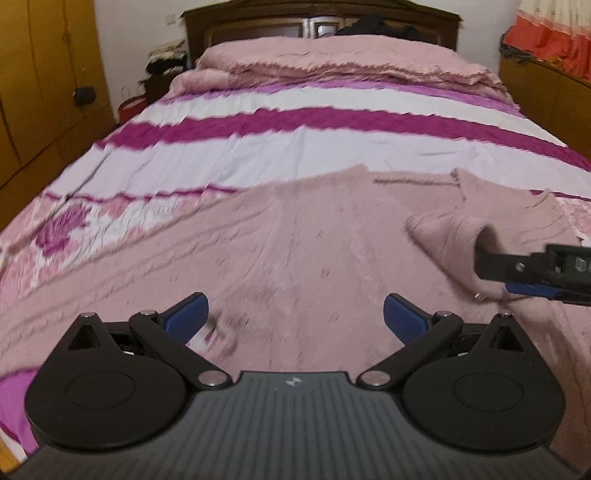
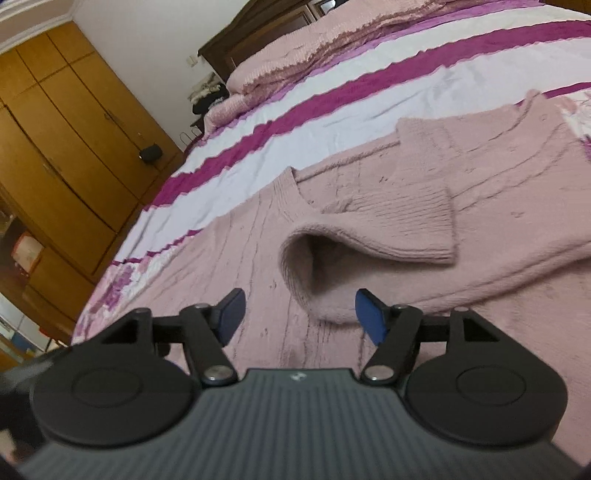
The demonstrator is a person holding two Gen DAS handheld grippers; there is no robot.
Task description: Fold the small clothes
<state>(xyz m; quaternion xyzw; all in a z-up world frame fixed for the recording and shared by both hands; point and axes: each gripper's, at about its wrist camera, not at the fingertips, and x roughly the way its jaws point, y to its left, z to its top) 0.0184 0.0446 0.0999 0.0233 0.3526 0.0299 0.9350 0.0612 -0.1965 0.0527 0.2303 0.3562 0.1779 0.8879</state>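
Note:
A pink knitted sweater [image 1: 295, 236] lies spread on the bed; it also shows in the right wrist view [image 2: 480, 192]. One sleeve [image 2: 388, 229] is folded over the body, its ribbed cuff [image 2: 432, 225] flat and a raised fold [image 2: 306, 273] near me. My left gripper [image 1: 295, 317] is open and empty just above the sweater's near part. My right gripper [image 2: 299, 314] is open, its jaws either side of the raised fold without closing on it. In the left wrist view the right gripper [image 1: 517, 269] comes in from the right edge at the sleeve [image 1: 454, 240].
The bed has a striped magenta, white and pink sheet [image 1: 258, 147]. A folded pink blanket [image 1: 332, 62] lies at the dark headboard [image 1: 317, 18]. A wooden wardrobe [image 2: 55, 129] stands to the left. A wooden cabinet [image 1: 546, 92] stands to the right.

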